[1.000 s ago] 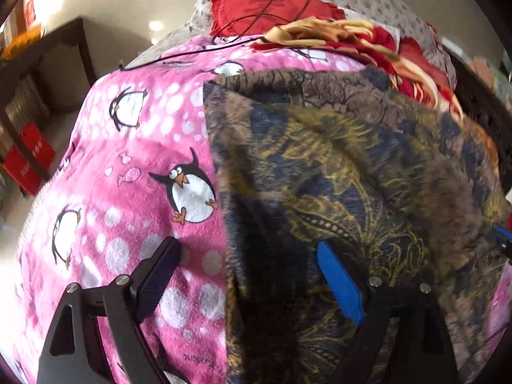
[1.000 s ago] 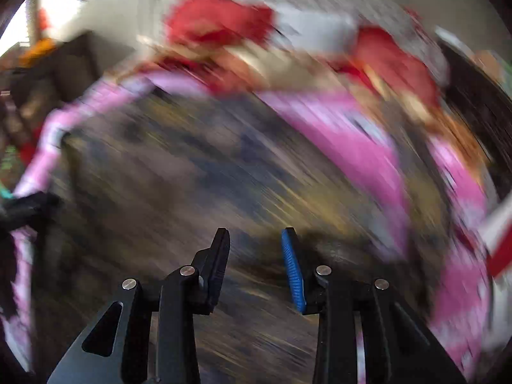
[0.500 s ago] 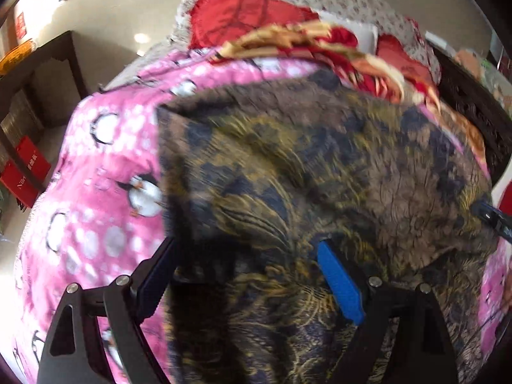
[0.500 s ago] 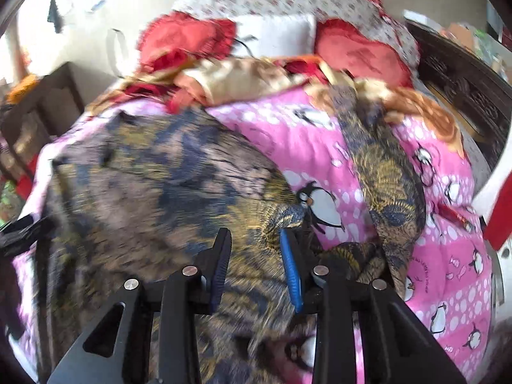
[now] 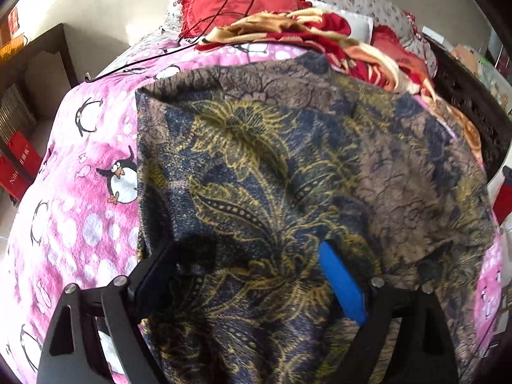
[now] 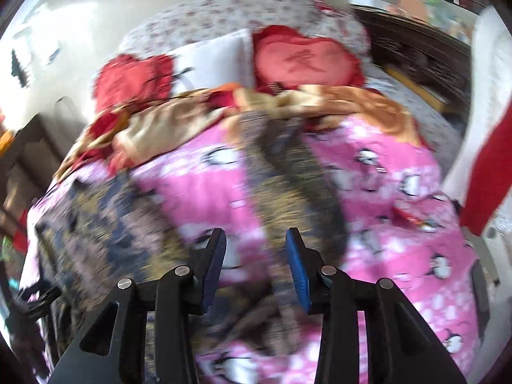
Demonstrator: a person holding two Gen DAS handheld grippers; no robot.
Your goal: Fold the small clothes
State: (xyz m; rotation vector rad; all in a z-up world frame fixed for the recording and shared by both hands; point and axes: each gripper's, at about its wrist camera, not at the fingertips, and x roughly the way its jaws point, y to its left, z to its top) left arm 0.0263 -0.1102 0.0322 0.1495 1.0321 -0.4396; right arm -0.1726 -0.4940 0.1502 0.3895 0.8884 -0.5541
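Observation:
A dark blue, brown and gold patterned garment [image 5: 288, 166] lies spread on a pink penguin blanket [image 5: 92, 192]. My left gripper [image 5: 249, 265] hovers wide open over the garment's near part, with cloth beneath its fingers and none pinched. The right wrist view is blurred: the garment's body [image 6: 96, 224] lies at the left, and a long patterned strip of it [image 6: 281, 176] runs up the pink blanket [image 6: 400, 256]. My right gripper [image 6: 256, 246] is above the lower end of that strip, its jaws opening with nothing between them. The left gripper's tip [image 6: 38, 297] shows at the left edge.
A crumpled red and gold blanket [image 5: 320, 32] and red pillows [image 6: 304, 57] lie at the bed's far end. A black cable [image 5: 224, 16] trails over the blanket's corner. Dark wooden furniture [image 5: 38, 64] stands left, a dark carved frame [image 6: 416, 51] right, beside a white and red object [image 6: 480, 160].
The left view slid right, from the garment's edge to over its body, then held. The right gripper swung right and up from the garment's body toward the strip, and its jaws spread wider.

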